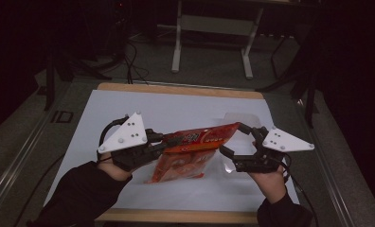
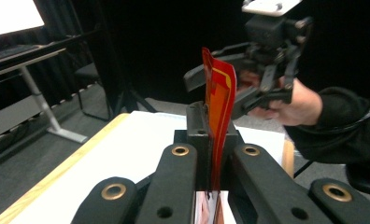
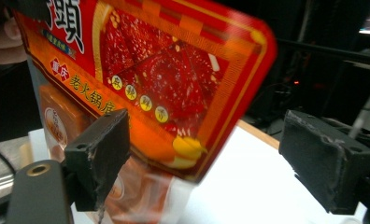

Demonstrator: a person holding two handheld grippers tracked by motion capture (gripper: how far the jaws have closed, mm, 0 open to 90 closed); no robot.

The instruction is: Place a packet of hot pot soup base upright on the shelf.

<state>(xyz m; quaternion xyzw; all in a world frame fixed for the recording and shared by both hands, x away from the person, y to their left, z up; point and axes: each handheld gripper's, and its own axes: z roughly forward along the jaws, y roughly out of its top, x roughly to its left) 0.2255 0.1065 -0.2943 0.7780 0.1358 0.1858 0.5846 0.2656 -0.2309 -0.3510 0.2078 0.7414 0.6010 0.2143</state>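
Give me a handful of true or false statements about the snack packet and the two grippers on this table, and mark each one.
1. The left gripper is shut on the red and orange snack packet. True.
2. The right gripper is clamped on the packet. False: its jaws stand wide apart, with the packet's corner in front of them and not pinched in the right gripper view.
3. The packet lies flat on the white sheet. False: it is held up off the sheet.
4. A hand holds the right gripper. True.
5. The packet is blue and green. False: it is red and orange with yellow trim.
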